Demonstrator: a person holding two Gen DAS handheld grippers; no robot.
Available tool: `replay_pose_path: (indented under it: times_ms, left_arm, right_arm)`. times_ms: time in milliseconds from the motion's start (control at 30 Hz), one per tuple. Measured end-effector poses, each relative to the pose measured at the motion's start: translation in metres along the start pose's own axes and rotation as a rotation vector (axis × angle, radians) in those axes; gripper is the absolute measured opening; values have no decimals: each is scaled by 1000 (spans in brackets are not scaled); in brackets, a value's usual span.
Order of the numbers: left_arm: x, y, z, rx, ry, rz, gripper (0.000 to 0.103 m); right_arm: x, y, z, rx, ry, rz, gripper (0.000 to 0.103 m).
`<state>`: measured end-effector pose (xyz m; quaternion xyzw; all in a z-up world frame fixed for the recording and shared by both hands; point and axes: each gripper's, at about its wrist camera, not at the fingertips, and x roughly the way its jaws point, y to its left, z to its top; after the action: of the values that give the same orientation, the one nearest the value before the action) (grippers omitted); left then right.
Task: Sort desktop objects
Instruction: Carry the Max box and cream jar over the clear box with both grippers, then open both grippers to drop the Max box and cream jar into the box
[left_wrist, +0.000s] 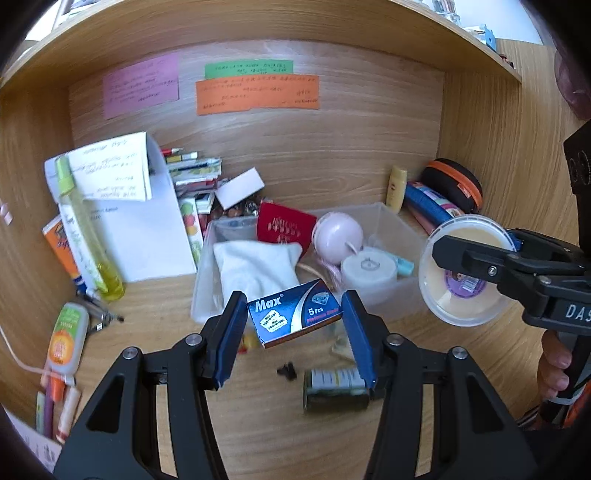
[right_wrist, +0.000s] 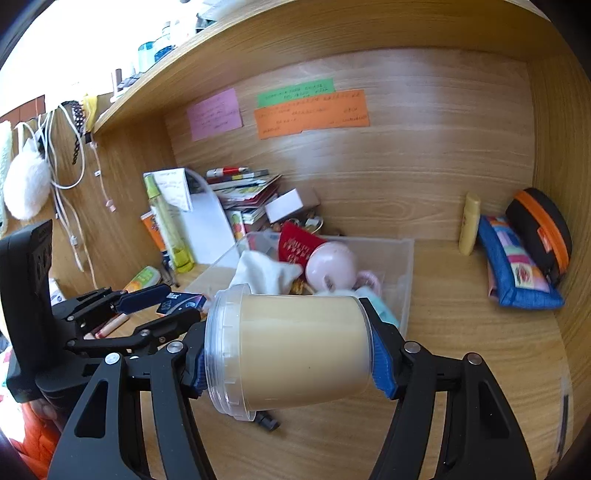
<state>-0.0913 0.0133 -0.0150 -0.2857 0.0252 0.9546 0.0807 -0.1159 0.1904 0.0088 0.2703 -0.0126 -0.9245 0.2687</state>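
Observation:
My left gripper (left_wrist: 293, 315) is shut on a blue "Max" razor-blade box (left_wrist: 293, 312) and holds it above the desk, in front of the clear plastic bin (left_wrist: 397, 218). In the right wrist view the left gripper (right_wrist: 166, 306) shows at the left with the box (right_wrist: 181, 301). My right gripper (right_wrist: 286, 349) is shut on a clear round tub of cream-coloured paste (right_wrist: 295, 350), held on its side. That tub (left_wrist: 463, 271) shows at the right of the left wrist view, near the bin's right end.
The bin holds a white cloth (left_wrist: 255, 266), a red pouch (left_wrist: 284, 229), a pink ball (left_wrist: 338, 238) and a white roll (left_wrist: 369, 273). A dark jar (left_wrist: 336, 387) lies on the desk. A spray bottle (left_wrist: 86, 229), glue bottle (left_wrist: 66, 339), papers, blue pouch (right_wrist: 517, 269) and black case (right_wrist: 539, 232) surround it.

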Motion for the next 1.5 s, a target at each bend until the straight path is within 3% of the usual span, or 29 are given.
replay_pose_path:
  times_ms: [400,700,1033,1500]
  left_arm:
    - [34,8,33,-25,-7,-38,52]
    - [73,14,49,-44,36,-69,52]
    - [113,7,45,-12,112,-89,52]
    - [133,3,36,3,151,-108,52]
  right_arm:
    - [38,-30,32,-14,40,-52,63]
    - [74,-37,54,-14,73,-60,63]
    - [105,-46,47,-11,130,-96,63]
    - [118,-46,39,-40,118,-153,63]
